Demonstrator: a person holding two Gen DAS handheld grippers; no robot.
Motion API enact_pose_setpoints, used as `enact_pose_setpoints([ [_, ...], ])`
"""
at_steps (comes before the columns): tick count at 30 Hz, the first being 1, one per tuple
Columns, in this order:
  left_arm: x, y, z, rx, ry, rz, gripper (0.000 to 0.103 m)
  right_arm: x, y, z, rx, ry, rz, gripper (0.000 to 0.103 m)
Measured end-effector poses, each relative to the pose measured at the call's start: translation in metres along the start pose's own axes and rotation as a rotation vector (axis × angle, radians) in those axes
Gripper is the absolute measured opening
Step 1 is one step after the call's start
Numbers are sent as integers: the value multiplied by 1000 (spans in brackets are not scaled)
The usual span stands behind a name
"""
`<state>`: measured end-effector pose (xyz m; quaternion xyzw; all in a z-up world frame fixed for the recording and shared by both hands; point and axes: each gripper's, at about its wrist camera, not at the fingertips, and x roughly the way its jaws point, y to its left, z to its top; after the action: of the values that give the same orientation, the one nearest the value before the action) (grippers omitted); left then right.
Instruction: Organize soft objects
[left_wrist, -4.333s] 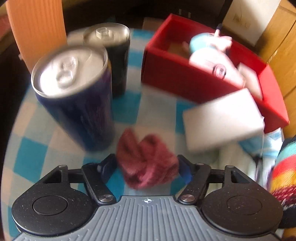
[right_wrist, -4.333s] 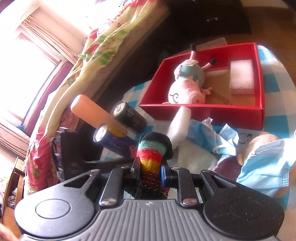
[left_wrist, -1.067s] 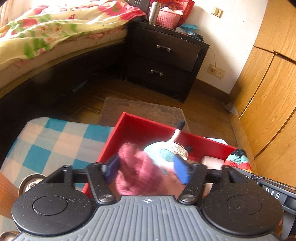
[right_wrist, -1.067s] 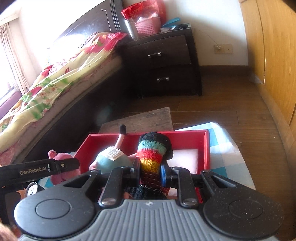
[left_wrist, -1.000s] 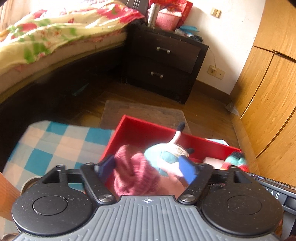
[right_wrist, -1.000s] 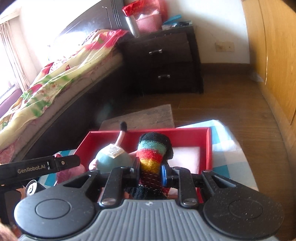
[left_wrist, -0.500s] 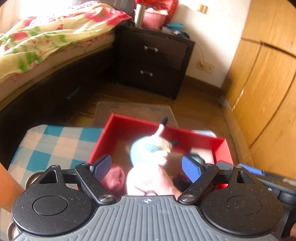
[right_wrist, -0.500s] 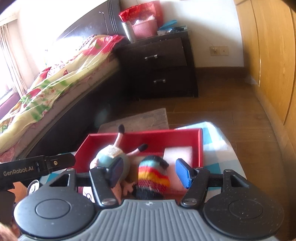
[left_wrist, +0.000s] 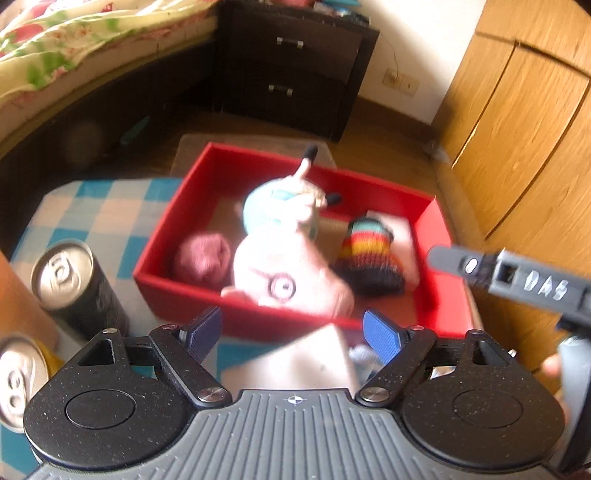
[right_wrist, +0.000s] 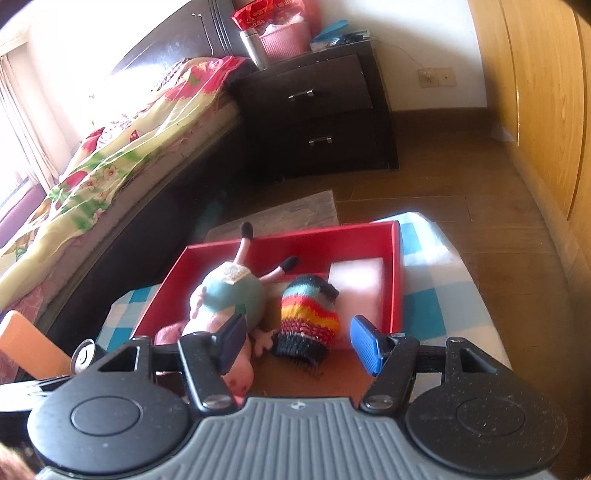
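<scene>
A red box (left_wrist: 173, 206) (right_wrist: 395, 258) sits on a blue-checked cloth. In it lie a pink knitted piece (left_wrist: 201, 258), a pig plush toy (left_wrist: 284, 254) (right_wrist: 229, 295), a rainbow-striped knitted piece (left_wrist: 369, 254) (right_wrist: 308, 317) and a pale pink sponge (right_wrist: 356, 284). My left gripper (left_wrist: 291, 332) is open and empty, above the box's near wall. My right gripper (right_wrist: 299, 343) is open and empty, just above the striped piece; part of it shows in the left wrist view (left_wrist: 517, 284).
Two drink cans (left_wrist: 74, 280) (left_wrist: 18, 376) stand left of the box, with an orange block (right_wrist: 29, 347) beside them. A white sponge (left_wrist: 295, 365) lies in front of the box. A bed (right_wrist: 110, 155), a dark nightstand (right_wrist: 325, 110) and wooden cupboards (left_wrist: 524, 122) surround the table.
Both grippers opened. The pink knitted piece and the striped piece dropped into the red box. The left gripper has pulled back and now looks down on the box.
</scene>
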<state>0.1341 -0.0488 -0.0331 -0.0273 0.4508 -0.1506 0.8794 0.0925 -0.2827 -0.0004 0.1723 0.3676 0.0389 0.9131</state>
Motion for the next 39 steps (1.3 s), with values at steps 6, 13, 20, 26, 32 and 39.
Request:
enact_pose_setpoints([
  [6,3,-1,-14,-4,39,8,82,-11,-8,-1,43,3,22,41],
  [13,5,-9,-21,10,54,16,82,-26,-15,-12,56,23,30,42],
  [20,3,-12,-25,15,56,12,82,-38,-22,-28,72,50,20,42],
  [26,0,-9,-28,7,57,14,83,-51,-24,-37,79,56,33,42],
  [32,-9,-8,-32,9,49,6,83,-68,-40,-53,119,86,19,42],
  [39,-20,-6,-42,-1,50,-6,84,-86,-62,-71,187,109,-4,43],
])
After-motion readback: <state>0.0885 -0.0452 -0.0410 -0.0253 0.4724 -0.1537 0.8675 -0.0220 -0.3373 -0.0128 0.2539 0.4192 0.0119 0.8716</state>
